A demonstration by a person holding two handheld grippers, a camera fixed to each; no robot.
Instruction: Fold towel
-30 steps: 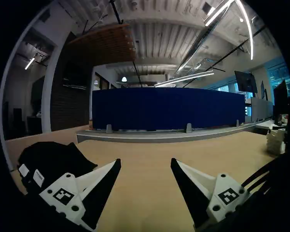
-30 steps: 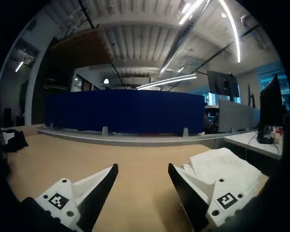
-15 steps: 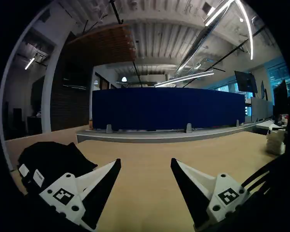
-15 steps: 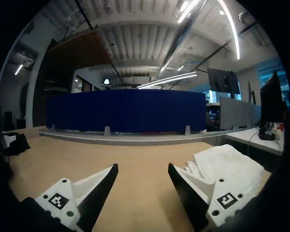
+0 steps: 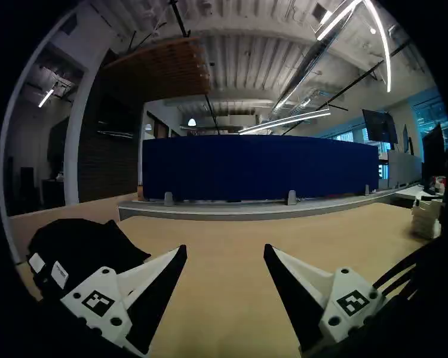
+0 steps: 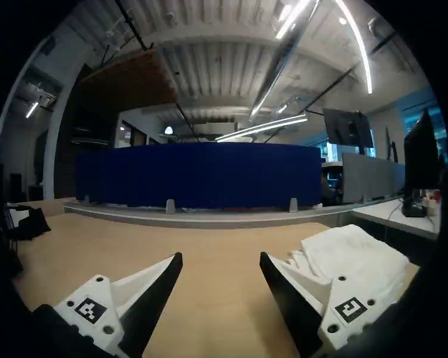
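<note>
A folded white towel stack (image 6: pixel 349 256) lies on the wooden table (image 6: pixel 218 268) at the right, just beyond my right gripper's right finger (image 6: pixel 295 292). My right gripper (image 6: pixel 221 262) is open over bare tabletop, holding nothing. In the left gripper view the same white stack (image 5: pixel 426 218) sits far off at the right table edge. My left gripper (image 5: pixel 225 253) is open too, low over the table, with nothing between its fingers.
A black cloth bundle with white tags (image 5: pixel 74 247) lies on the table by the left gripper's left finger; it shows small at the left (image 6: pixel 27 224) in the right gripper view. A blue divider panel (image 5: pixel 254 167) runs along the table's far edge. Monitors (image 6: pixel 421 161) stand on desks to the right.
The right gripper view has tilted slightly down and shifted, so the towel stack sits a little lower and nearer. The left gripper has not moved.
</note>
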